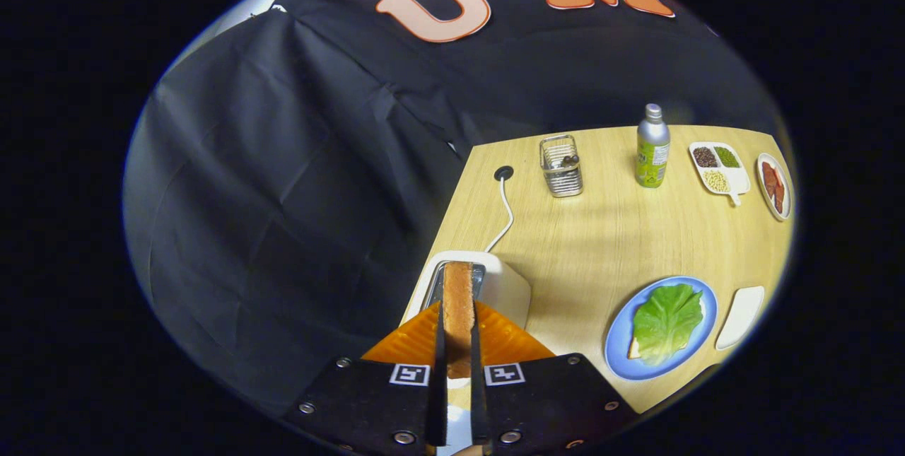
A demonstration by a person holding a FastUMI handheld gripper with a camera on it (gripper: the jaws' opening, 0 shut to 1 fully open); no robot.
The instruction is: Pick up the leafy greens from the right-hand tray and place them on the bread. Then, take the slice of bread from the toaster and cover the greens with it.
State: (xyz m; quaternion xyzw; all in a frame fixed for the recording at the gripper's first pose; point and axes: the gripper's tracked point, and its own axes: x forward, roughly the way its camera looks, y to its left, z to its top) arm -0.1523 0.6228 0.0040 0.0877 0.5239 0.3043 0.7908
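My gripper (458, 314) is shut on a slice of toasted bread (458, 307), held edge-on between both fingers directly above the white toaster (495, 283). The slice's far end hangs over the toaster's slot. To the right of the fingers, a blue plate (619, 343) carries a green leaf (666, 322) that lies over another bread slice, whose corner (635, 351) peeks out beneath it.
A white tray (741, 316) lies just right of the plate. Farther back on the wooden table (601, 244) stand a wire basket (561, 165), a metal bottle (652, 147), a divided dish of beans (718, 167) and an oval dish (773, 186). The toaster's cord (506, 212) runs to a table hole.
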